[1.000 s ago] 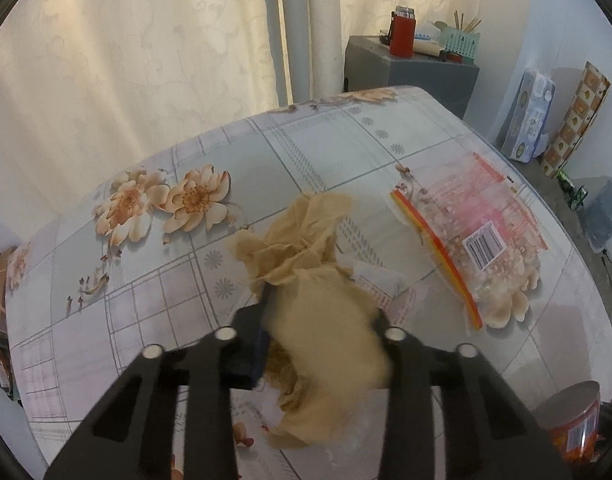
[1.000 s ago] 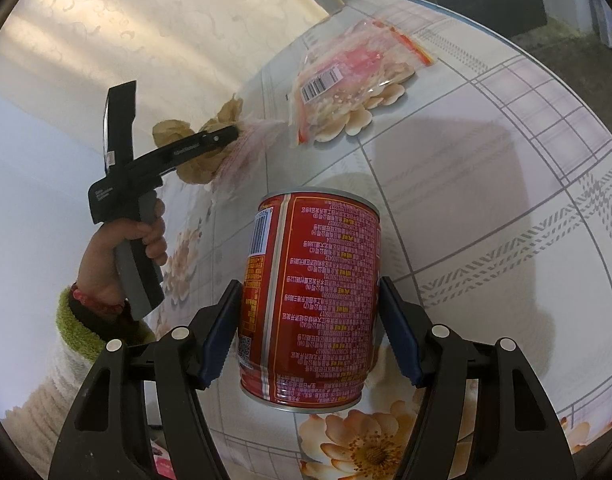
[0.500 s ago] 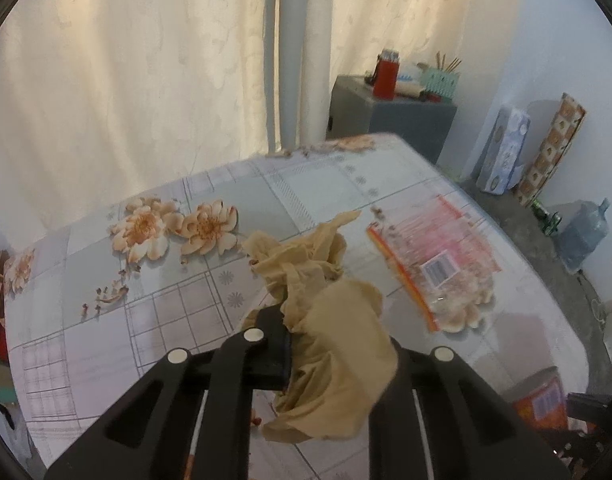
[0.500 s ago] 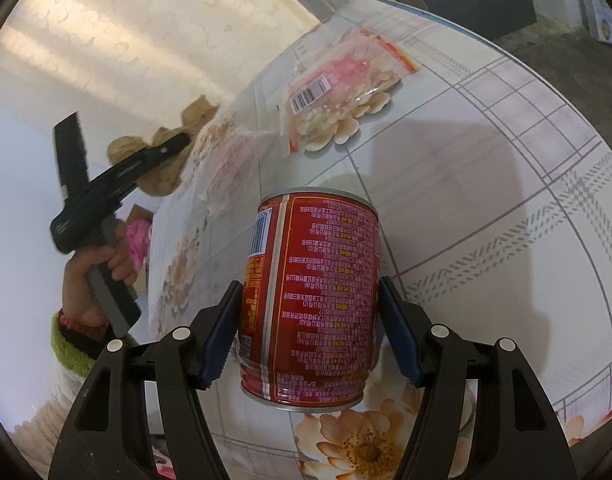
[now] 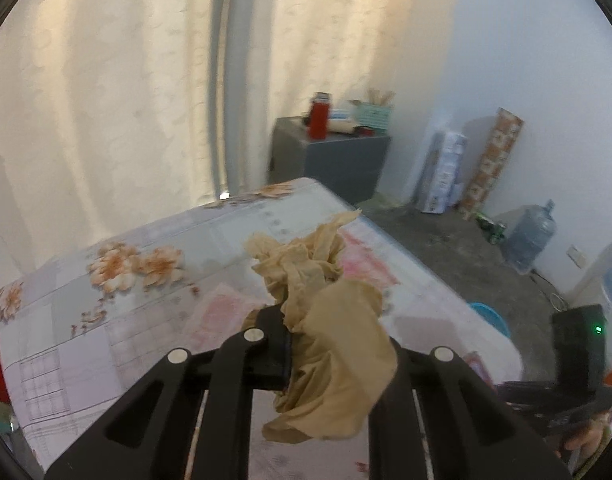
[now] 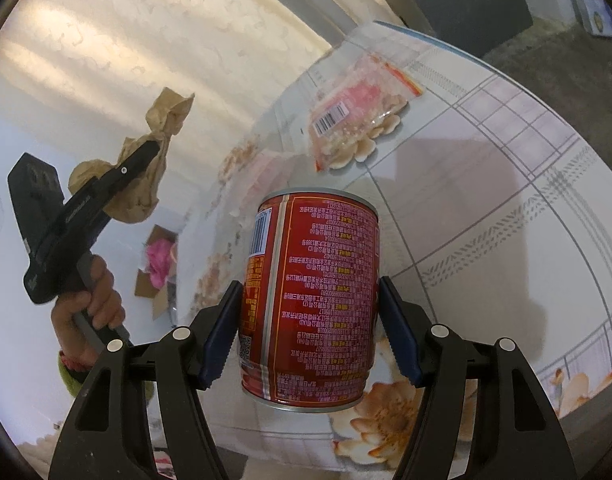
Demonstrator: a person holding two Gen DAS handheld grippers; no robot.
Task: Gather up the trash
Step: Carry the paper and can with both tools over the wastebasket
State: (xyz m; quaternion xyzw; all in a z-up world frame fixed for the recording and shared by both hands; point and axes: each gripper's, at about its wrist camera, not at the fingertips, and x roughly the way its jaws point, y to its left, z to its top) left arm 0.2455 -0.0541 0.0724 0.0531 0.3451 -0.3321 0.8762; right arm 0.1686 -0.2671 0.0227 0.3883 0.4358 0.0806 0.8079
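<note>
Both grippers carry trash clear of the table. Left gripper (image 5: pixel 306 344) has its jaws drawn nearly together, pinched on a crumpled tan paper napkin (image 5: pixel 325 320). From the left wrist view the wad runs lengthwise along the fingers: one ragged end pokes forward and up past the fingertips toward the far table edge, the other flops down between the finger arms toward the camera. In the right wrist view the same gripper (image 6: pixel 146 152) is seen from the side, tilted up to the right, the napkin (image 6: pixel 146 168) bunched around its tip and hanging in the air off the near side of the table, with a person's hand (image 6: pixel 90 300) wrapped round the handle.

Right gripper (image 6: pixel 309 328) stands fairly wide, its blue pads pressed on either side of a red tin can (image 6: pixel 309 300). The can is upright between the fingers, long axis running up the frame and leaning slightly, its rim end away from the camera and its bottom end nearest the lens.

On the floral tablecloth (image 6: pixel 505 184) beyond the can lies a clear zip bag with a barcode label (image 6: pixel 353 120), flat and well apart from both grippers.
</note>
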